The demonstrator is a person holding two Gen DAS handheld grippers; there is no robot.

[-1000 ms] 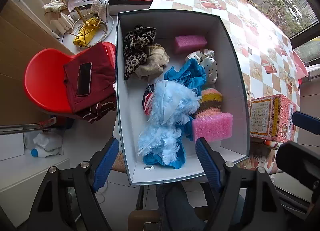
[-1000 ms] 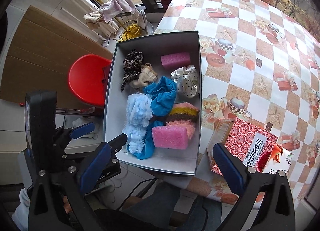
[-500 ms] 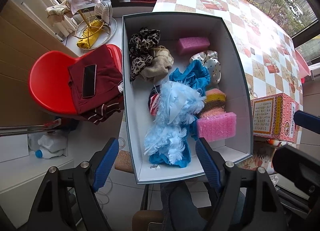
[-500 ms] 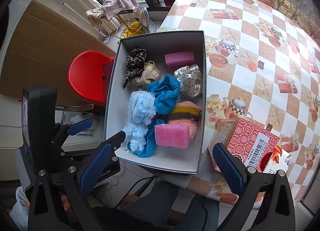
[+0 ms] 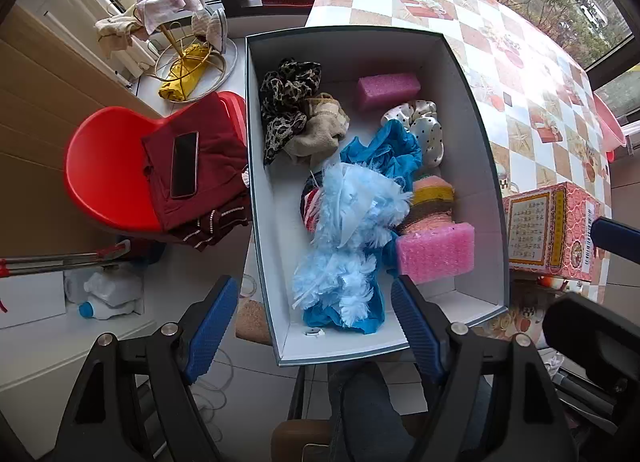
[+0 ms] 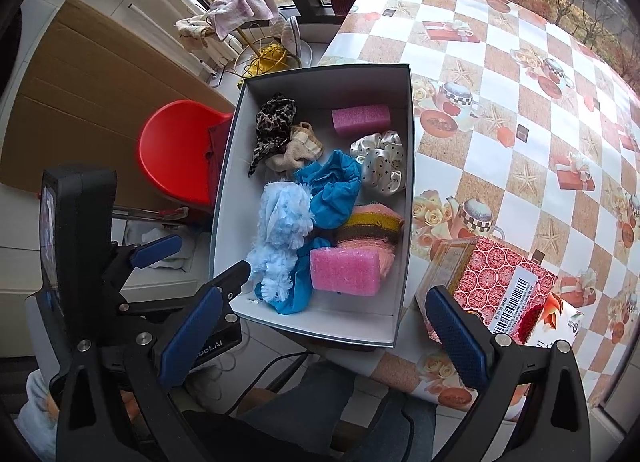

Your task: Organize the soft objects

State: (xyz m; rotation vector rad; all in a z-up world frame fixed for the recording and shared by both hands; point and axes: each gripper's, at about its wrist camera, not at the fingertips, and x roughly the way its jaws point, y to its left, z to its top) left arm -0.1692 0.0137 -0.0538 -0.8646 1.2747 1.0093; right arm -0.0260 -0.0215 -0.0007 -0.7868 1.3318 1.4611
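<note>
A white open box (image 5: 484, 166) (image 6: 404, 262) sits at the table's near left corner. It holds soft things: a light blue feathery piece (image 5: 352, 222) (image 6: 280, 230), a blue cloth (image 5: 384, 150), a pink sponge (image 5: 436, 252) (image 6: 346, 272), a magenta sponge (image 5: 388, 86), a leopard scrunchie (image 5: 284, 98), a beige cloth (image 5: 320, 130), a polka-dot scrunchie (image 5: 424, 126) and striped knit pads (image 5: 432, 194). My left gripper (image 5: 316, 330) is open and empty above the box's near edge. My right gripper (image 6: 320, 334) is open and empty, held high over the near edge.
A red patterned carton (image 5: 552, 230) (image 6: 496, 282) stands on the checked tablecloth (image 6: 520, 122) right of the box. A red chair (image 5: 108, 174) with a maroon garment and a phone (image 5: 184, 164) is on the left. A gold rack with cloths (image 5: 180, 46) stands by the window.
Both grippers have drawn back and up a little, so the box sits slightly farther and more to the right in the views. Nothing in the box has moved.
</note>
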